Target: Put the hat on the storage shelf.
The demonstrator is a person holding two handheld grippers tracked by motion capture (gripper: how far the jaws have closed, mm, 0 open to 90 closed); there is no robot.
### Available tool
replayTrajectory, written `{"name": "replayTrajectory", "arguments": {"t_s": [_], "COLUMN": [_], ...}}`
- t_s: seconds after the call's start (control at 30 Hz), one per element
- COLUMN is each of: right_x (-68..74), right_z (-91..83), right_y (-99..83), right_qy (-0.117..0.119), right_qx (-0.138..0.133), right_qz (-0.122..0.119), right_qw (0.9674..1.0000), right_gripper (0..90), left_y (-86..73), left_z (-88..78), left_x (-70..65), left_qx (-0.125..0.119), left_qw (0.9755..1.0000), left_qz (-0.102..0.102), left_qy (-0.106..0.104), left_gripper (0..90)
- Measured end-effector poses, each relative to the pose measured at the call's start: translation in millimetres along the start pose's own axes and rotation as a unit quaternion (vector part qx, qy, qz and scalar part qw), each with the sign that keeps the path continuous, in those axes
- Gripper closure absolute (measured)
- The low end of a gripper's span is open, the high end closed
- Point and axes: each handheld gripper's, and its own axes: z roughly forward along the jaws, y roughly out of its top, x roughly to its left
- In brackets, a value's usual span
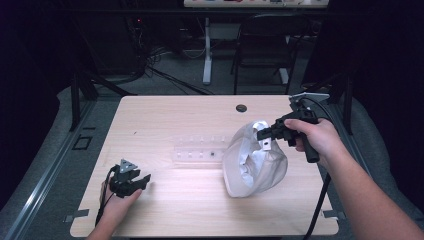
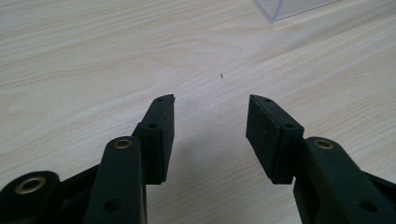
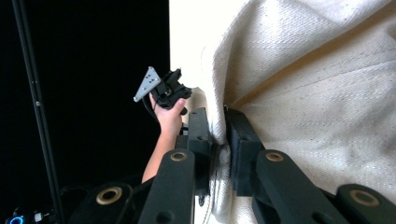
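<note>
While the right gripper pinches a fold of the white cloth bag and holds it up over the table's right half, the left gripper rests low at the near left, jaws apart over bare wood. A clear tray lies just beside the bag.

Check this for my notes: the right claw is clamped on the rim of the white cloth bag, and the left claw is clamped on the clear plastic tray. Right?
Half right. The right claw does pinch the white cloth bag at its rim. But the left claw stands open over bare table, holding nothing, as the left gripper view shows; the clear plastic tray lies apart from it.
</note>
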Motion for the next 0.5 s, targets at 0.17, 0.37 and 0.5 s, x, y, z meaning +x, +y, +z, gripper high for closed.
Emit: {"name": "replayTrajectory", "arguments": {"t_s": [0.17,0.37,0.5], "right_x": [6.7,17.2,22.7], "right_z": [3.1,2.7,2.6], "right_y": [5.6,11.9,17.4], "right_qy": [0.008,0.019,0.033], "right_qx": [0.003,-0.010,-0.017], "right_qz": [-0.006,-0.009,-0.008], "right_qw": [0.9999,0.9997,0.9993], "right_gripper": [81.8,81.7,81.7], "left_y": [0.0,0.2,0.3], "left_z": [0.1,0.4,0.5], "left_x": [0.0,0.1,-0.3], "left_qx": [0.000,0.000,-0.001], "left_qw": [1.0000,1.0000,1.0000], "left_qz": [-0.001,-0.002,-0.002], "left_qy": [-0.001,-0.003,-0.004], "left_gripper": [51.7,51.7,51.7]}}
